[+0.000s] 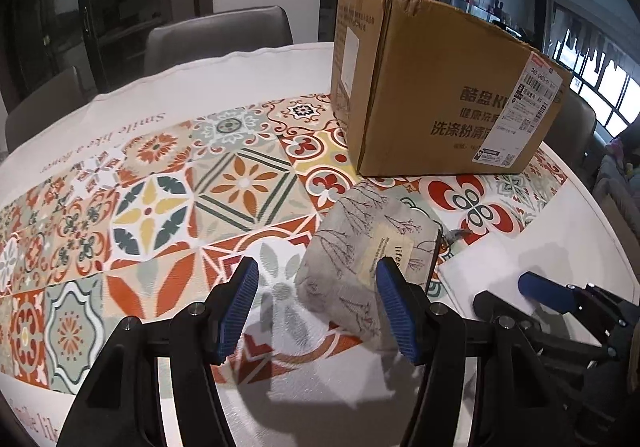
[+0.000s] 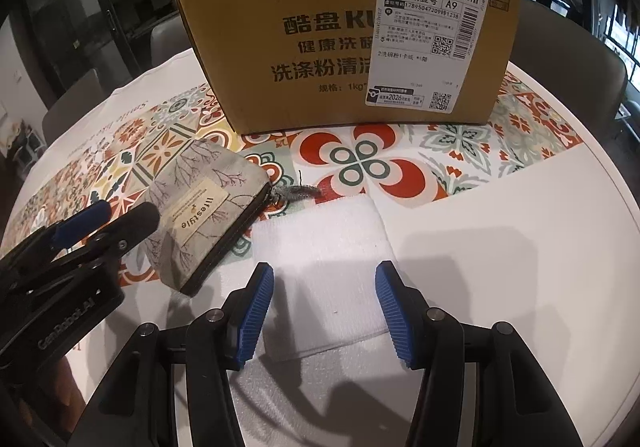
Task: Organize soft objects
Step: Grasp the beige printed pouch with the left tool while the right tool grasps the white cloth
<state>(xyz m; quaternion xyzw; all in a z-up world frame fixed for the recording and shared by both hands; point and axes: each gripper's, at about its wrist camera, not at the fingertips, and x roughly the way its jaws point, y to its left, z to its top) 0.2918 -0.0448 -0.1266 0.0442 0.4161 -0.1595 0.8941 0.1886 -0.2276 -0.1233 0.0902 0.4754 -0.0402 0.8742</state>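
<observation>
the cardboard box (image 2: 344, 43) stood at the upper centre of the right wrist frame, on the tablecloth (image 2: 520, 135). the pouch (image 2: 200, 207) lay left of centre, before the box. the folded cloth (image 2: 324, 271) lay just right of the pouch, at lower centre.

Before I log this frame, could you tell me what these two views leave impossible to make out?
- Inside of the cardboard box: both views, hidden by its own walls.
- Fabric pouch: left wrist view, right finger covers the label's end.
- White folded cloth: left wrist view, right gripper overlaps it.
- Shipping label small print: too small.
</observation>
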